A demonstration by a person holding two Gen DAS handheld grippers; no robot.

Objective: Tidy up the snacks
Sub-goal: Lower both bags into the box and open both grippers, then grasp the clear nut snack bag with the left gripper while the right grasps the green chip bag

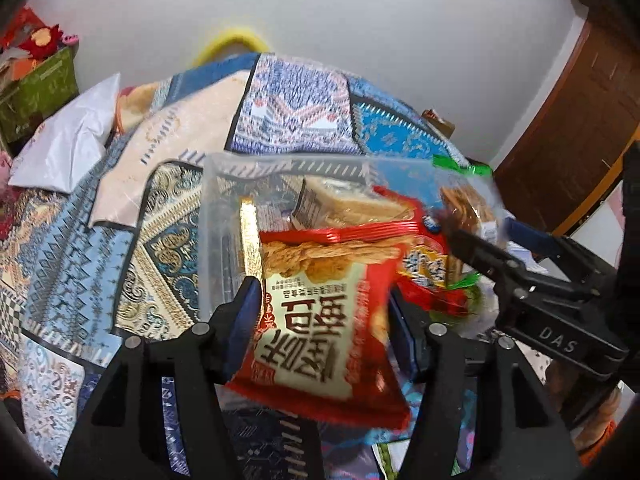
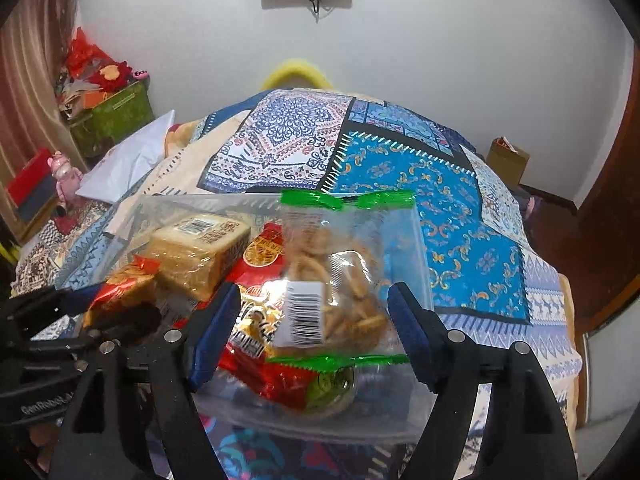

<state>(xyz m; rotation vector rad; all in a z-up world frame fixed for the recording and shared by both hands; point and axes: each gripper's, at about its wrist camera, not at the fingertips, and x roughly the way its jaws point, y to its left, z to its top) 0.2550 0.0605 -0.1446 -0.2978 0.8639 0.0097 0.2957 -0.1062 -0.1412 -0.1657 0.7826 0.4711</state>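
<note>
A clear plastic bin (image 1: 224,216) (image 2: 320,424) sits on the patterned bed and holds several snacks. My left gripper (image 1: 324,320) is open around a red and cream snack packet (image 1: 320,332) at the bin's near edge. My right gripper (image 2: 316,328) is open around a clear bag of brown crackers with green seals (image 2: 344,280) over the bin. A wrapped cake block (image 2: 200,248) (image 1: 352,204) and red packets (image 2: 260,252) lie inside. The right gripper also shows at the right of the left wrist view (image 1: 480,248).
A patchwork blue quilt (image 2: 460,200) covers the bed. A white pillow (image 1: 68,144) lies at its left. A green box (image 2: 116,116) of red items stands at far left, a cardboard box (image 2: 508,156) and a wooden door (image 1: 568,128) at right.
</note>
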